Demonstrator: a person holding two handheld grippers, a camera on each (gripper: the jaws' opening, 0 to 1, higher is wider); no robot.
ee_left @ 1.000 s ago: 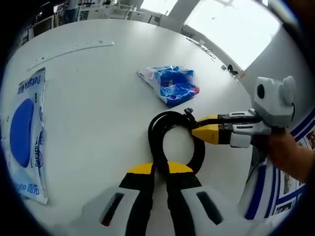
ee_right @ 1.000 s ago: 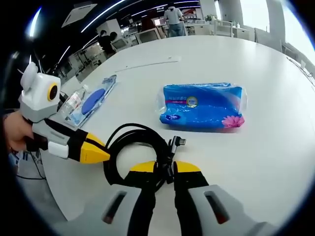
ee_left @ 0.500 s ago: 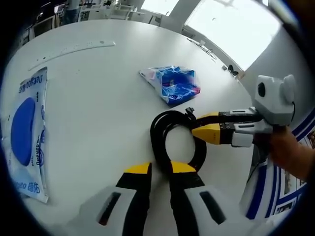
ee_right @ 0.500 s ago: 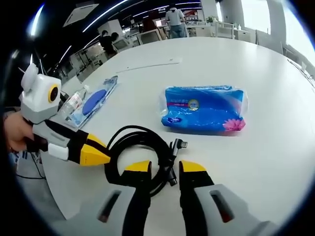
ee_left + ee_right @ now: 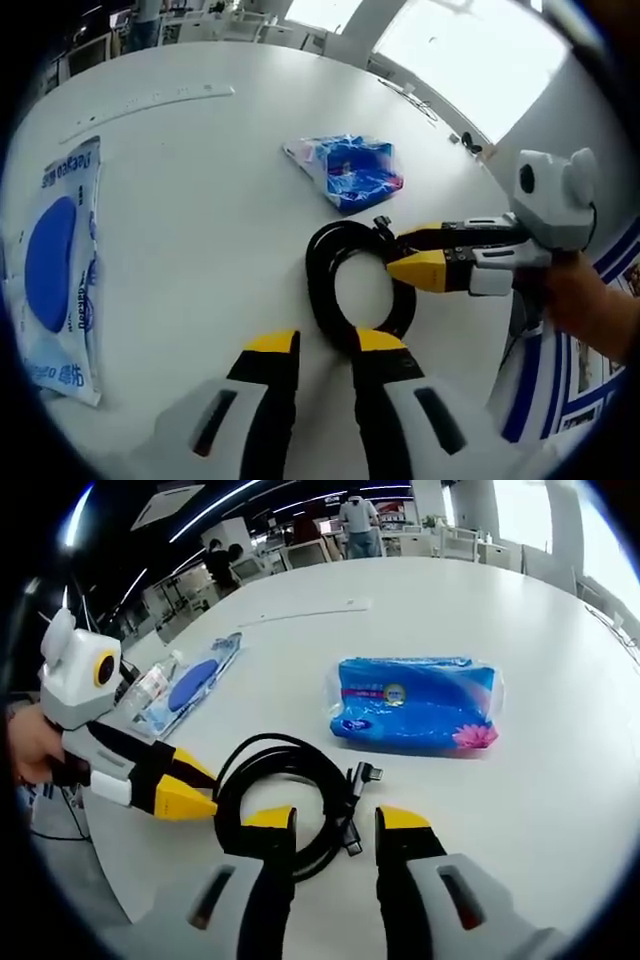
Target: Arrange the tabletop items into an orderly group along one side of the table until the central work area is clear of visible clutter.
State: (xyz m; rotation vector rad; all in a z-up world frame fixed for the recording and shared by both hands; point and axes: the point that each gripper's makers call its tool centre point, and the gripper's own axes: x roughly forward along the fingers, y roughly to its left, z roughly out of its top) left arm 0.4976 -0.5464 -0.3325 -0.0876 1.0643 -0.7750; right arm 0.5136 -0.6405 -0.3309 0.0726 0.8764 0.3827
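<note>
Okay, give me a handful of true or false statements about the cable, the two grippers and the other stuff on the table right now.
1. The black cable lies coiled on the white table. True.
2. The right gripper is clamped on the cable. False: its jaws are open, with the coil between them.
3. The blue tissue pack sits on top of the cable. False: it lies apart, beyond it.
4. The left gripper is open. True.
5. A water bottle lies by the flat blue-and-white packet. True.

The flat blue-and-white packet (image 5: 62,268) left of the coiled black cable (image 5: 350,290) bears lettering like "Deeken"; nothing else reads.
</note>
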